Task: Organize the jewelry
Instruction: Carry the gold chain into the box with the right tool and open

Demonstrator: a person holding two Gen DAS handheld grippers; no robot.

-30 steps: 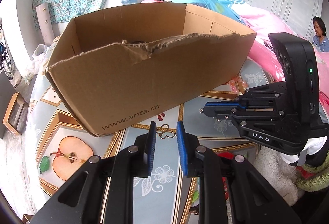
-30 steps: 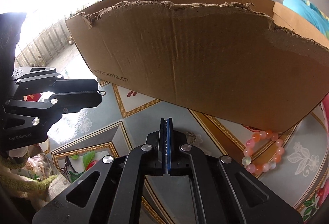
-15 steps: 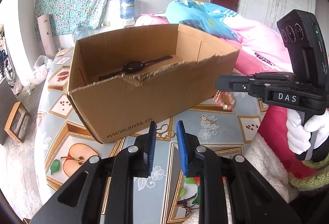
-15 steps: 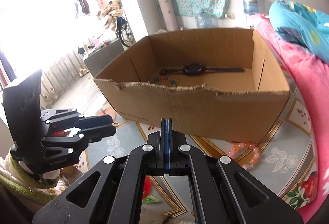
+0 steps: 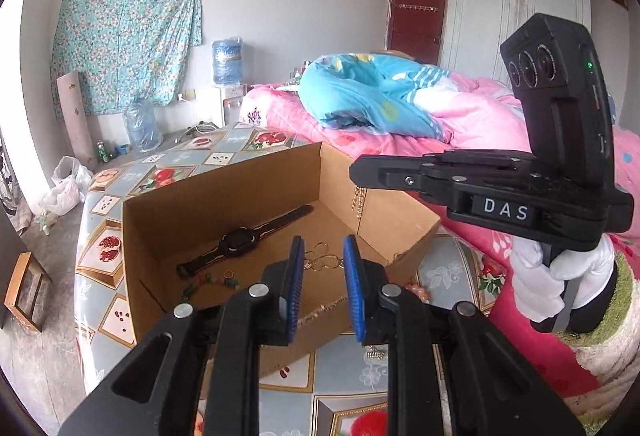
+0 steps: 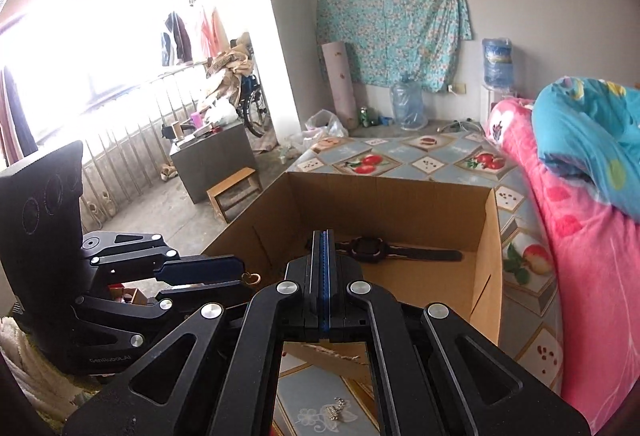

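Note:
An open cardboard box (image 5: pixel 224 192) (image 6: pixel 486 236) stands on a fruit-patterned table. Inside lie a black watch (image 5: pixel 240 242) (image 6: pixel 368 247), gold hoops (image 5: pixel 322 262) and small beads (image 5: pixel 208 280). My right gripper (image 5: pixel 354 172) (image 6: pixel 322 260) is shut and held above the box; a gold chain (image 5: pixel 358 198) hangs from its tip. My left gripper (image 5: pixel 320 264) (image 6: pixel 244 278) is open and raised over the box's near wall. A small gold heart ring (image 6: pixel 251 278) shows at its tip in the right wrist view; I cannot tell if it is held.
A small silver charm (image 5: pixel 374 354) (image 6: pixel 334 412) lies on the table (image 6: pixel 380 156) in front of the box. A pink quilt (image 5: pixel 460 124) and blue bedding (image 5: pixel 372 96) lie right of the table. Pink beads (image 5: pixel 416 290) peek out beside the box.
Both grippers have risen well above the table, so the box's inside now shows. The right gripper has moved over the box with the gold chain hanging from it.

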